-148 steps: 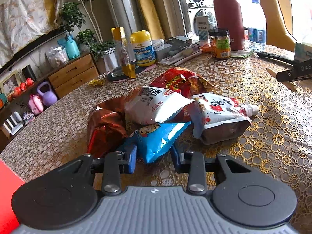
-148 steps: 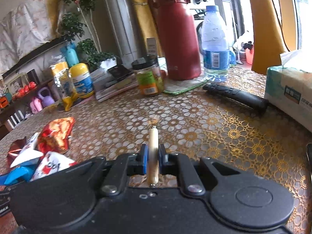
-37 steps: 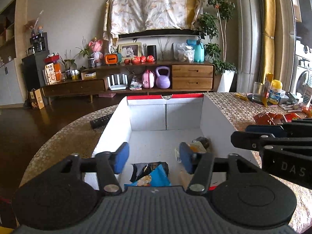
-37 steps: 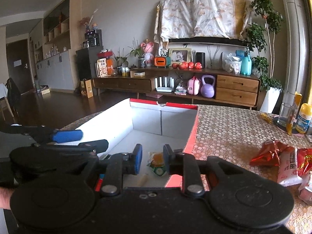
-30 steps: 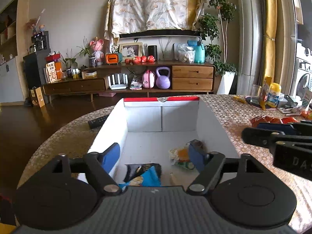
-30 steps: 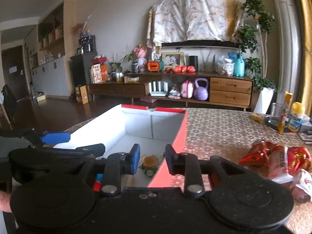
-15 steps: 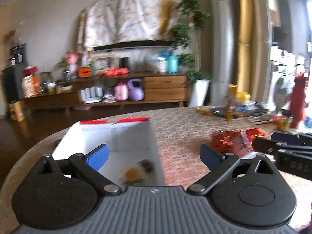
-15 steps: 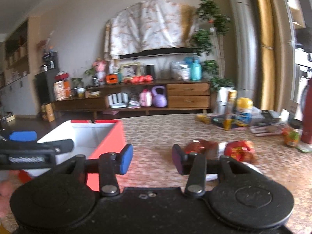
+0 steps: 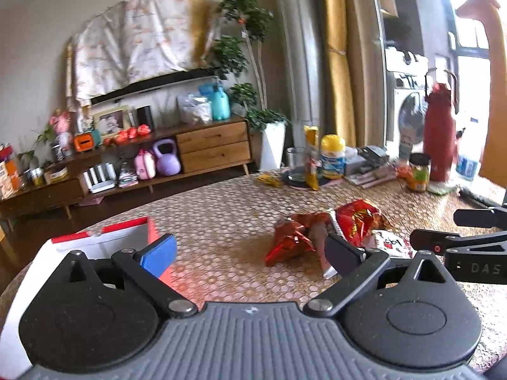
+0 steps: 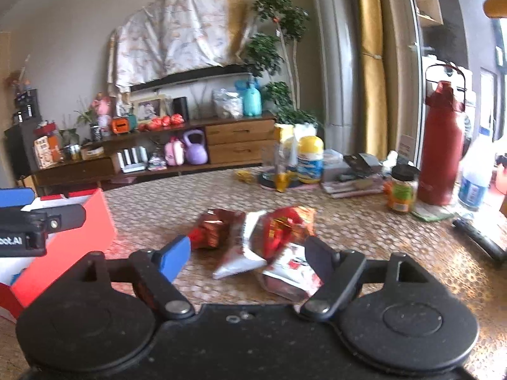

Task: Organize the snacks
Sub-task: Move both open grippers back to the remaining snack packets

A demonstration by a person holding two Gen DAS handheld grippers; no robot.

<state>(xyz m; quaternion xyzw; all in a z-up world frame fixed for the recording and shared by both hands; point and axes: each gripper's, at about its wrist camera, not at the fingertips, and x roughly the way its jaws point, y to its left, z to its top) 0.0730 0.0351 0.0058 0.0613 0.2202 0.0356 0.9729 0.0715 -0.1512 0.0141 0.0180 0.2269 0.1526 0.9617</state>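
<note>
Heading back toward the snack pile [image 10: 266,240], lying mid-table, well in from the far edge, just ahead of the right gripper [image 10: 247,255], jaws having just been opening, nothing between. Left gripper [image 9: 250,251] spread wide and empty, pile ahead to its right, box [image 9: 104,240] at its left.

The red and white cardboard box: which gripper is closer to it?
Left. The left gripper has the red and white cardboard box right by its left finger. The right gripper is farther along the table, facing the shiny snack packets, with the box off to its left.
</note>
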